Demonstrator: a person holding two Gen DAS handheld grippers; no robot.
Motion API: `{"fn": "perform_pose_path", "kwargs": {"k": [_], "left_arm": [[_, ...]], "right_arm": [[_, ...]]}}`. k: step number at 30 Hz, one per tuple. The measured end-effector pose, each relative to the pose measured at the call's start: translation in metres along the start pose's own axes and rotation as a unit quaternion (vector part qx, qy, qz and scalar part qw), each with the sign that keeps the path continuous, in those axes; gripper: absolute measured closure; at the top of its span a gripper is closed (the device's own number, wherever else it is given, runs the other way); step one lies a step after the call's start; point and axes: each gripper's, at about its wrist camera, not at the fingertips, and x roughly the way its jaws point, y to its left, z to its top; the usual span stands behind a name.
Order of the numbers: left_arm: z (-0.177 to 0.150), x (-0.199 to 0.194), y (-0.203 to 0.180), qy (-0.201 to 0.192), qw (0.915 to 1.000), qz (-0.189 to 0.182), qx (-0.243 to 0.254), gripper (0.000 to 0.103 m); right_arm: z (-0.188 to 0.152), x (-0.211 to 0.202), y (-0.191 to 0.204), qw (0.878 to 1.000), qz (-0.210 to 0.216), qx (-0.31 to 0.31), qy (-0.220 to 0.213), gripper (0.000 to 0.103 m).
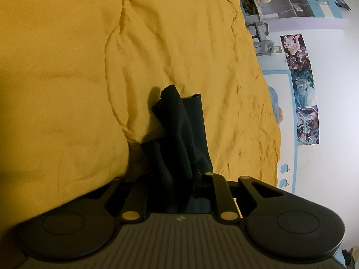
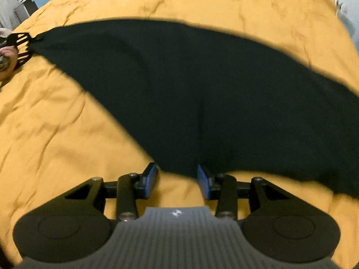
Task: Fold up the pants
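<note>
Pants (image 2: pixel 190 89) spread on bedspread (image 2: pixel 56 134) (right tool (image 2: pixel 177 179) at near edge)

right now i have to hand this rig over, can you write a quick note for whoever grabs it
Left gripper: shut on one end of the dark, soft fabric pants, bunched cloth between its fingers.
Right gripper: open, blue-padded fingers at the near edge of the pants, not gripping.
Pants: spread across the wrinkled yellow bed cover, stretched from the left gripper toward the right side.
Done: no finished fold is visible.
Left: grip the near edge with the right gripper, then make the folds.
</note>
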Motion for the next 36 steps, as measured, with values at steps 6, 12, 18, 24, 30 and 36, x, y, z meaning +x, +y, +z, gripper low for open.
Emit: {"fn": "perform_pose_path", "kwargs": {"k": [6, 12, 18, 24, 30, 36], "left_arm": [[0.001, -0.001, 0.0, 0.004, 1.0, 0.001, 0.004, 0.083], [0.001, -0.001, -0.002, 0.007, 1.0, 0.002, 0.006, 0.083], [0.003, 0.002, -0.002, 0.008, 0.9999, 0.004, 0.006, 0.083], [0.002, 0.003, -0.003, 0.01, 0.9999, 0.006, 0.009, 0.083], [0.001, 0.003, -0.003, 0.009, 0.9999, 0.007, 0.011, 0.083], [0.002, 0.003, -0.004, 0.013, 0.9998, 0.011, 0.014, 0.083]], "right_arm": [[0.021, -0.057, -0.063, 0.984, -0.044, 0.105, -0.14, 0.069], [0.038, -0.021, -0.131, 0.967, -0.159, 0.154, -0.126, 0.068], [-0.016, -0.006, -0.128, 0.973, -0.143, 0.163, -0.083, 0.069], [-0.02, -0.06, -0.153, 0.967, -0.104, 0.18, -0.147, 0.069], [0.014, -0.071, -0.248, 0.952, -0.139, 0.213, -0.168, 0.066], [0.053, -0.037, -0.301, 0.965, -0.094, 0.188, -0.159, 0.066]]}}
